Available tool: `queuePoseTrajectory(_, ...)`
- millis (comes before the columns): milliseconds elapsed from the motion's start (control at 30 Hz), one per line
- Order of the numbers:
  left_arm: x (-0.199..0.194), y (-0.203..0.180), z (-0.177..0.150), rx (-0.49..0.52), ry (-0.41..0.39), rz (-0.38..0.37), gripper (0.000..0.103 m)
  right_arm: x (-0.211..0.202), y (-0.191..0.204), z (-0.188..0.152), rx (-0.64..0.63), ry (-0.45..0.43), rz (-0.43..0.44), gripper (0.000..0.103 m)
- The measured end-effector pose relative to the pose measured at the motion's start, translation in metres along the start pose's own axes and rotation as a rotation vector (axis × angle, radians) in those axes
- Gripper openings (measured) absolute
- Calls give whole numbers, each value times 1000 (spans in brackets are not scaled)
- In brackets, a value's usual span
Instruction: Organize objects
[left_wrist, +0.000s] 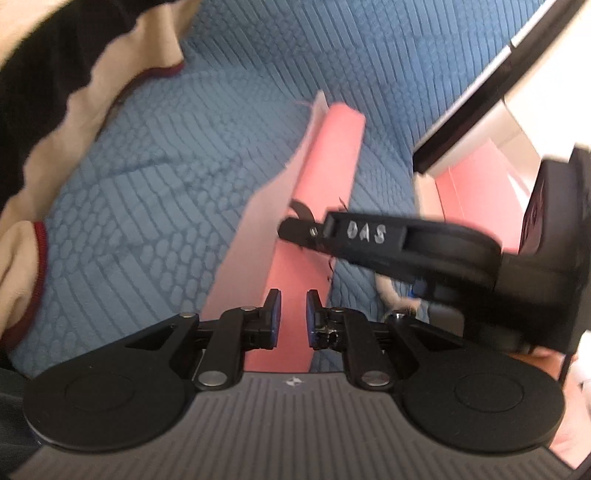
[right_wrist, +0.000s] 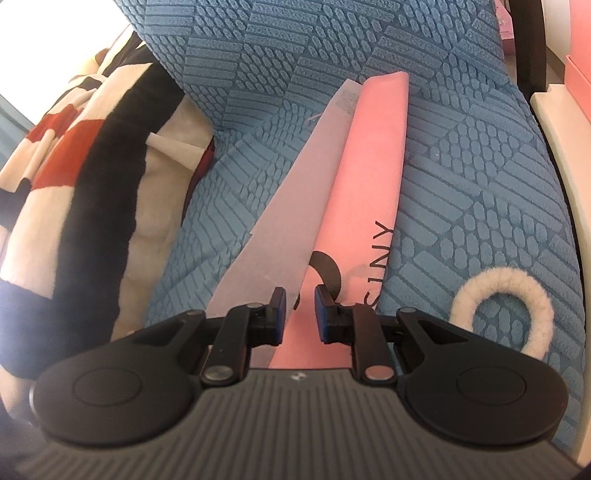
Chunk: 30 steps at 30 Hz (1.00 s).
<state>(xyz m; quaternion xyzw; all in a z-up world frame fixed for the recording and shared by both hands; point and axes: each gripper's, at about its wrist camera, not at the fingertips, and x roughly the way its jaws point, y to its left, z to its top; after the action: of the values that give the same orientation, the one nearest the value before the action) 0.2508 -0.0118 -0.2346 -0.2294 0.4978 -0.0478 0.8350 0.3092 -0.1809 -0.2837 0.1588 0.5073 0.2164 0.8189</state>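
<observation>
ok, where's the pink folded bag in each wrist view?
Left wrist: pink bag runs from centre down between the left hand-held gripper pads.
Right wrist: pink bag runs from upper centre down between the right hand-held gripper pads.
Shared landmark: blue textured cushion beneath it.

Two wrist fisheyes angled steeply down, close over a blue textured cushion (left_wrist: 155, 206), both sharing the pink box (right_wrist: 369, 173) lengthwise

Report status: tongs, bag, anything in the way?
Left tongs and right tongs narrow over bag, grip unclear. Bag lies on cushion. Ring beside it, apart.
</observation>
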Motion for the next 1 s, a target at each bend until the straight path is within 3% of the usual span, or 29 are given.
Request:
queuePoseTrajectory(200,13,-2,-6,18,35,36,15,0,-1,1,6,-7,-2,19)
queuePoseTrajectory(533,12,0,-7,7,35,35,15,-9,-14,13,29,-93,-91,23)
queuePoseTrajectory(633,12,0,-8,2,35,34,15,-12,-20,17,49,-102,-102,32)
queuePoseTrajectory(833,11,2,-8,-7,34,31,15,-10,-27,18,82,-89,-92,34)
queuePoseTrajectory(1000,11,7,-8,-46,41,13,14,-8,-24,16,93,-59,-38,54)
